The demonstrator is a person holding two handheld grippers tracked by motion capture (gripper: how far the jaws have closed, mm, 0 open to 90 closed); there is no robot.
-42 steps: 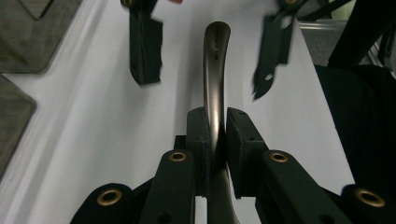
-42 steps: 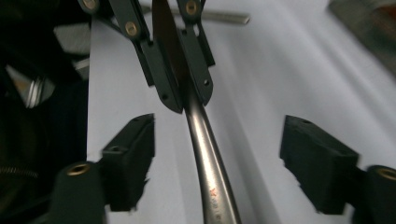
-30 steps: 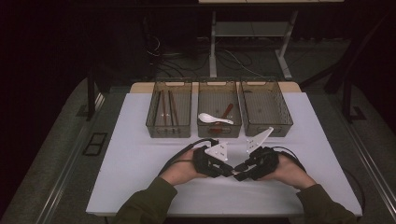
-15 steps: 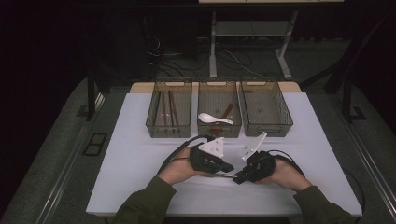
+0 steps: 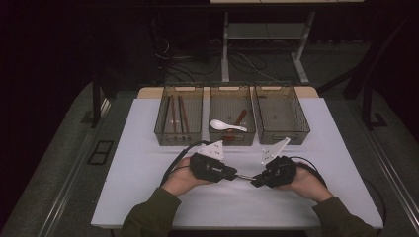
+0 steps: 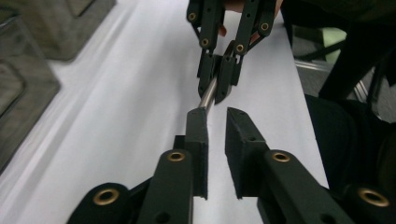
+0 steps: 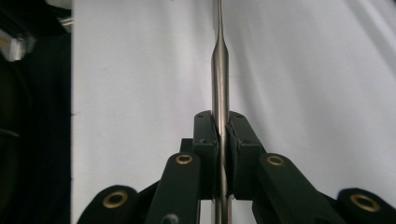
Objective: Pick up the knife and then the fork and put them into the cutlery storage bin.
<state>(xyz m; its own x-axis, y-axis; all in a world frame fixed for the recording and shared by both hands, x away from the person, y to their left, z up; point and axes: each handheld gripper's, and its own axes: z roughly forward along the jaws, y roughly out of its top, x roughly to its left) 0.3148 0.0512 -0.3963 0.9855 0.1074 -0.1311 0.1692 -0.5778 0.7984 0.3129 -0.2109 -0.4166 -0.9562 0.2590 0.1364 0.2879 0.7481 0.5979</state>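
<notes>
Your right gripper's (image 7: 219, 135) jaws are clamped on the steel utensil handle (image 7: 219, 74); your left gripper's (image 6: 217, 126) jaws have just been opening — handle beside one pad, unpressed. Handover looks done — the utensil, above the table (image 5: 148, 148), still needs a tray (image 5: 281, 116).

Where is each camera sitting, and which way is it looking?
High view: above the person's side, looking forward and down at the table and three bins; both hands and sleeves show.
Left claw view: rides the left claw, looking along its open jaws at the right claw.
Right claw view: rides the right claw, looking along jaws shut on a metal rod.
Shared: the rod and the white table.
</notes>
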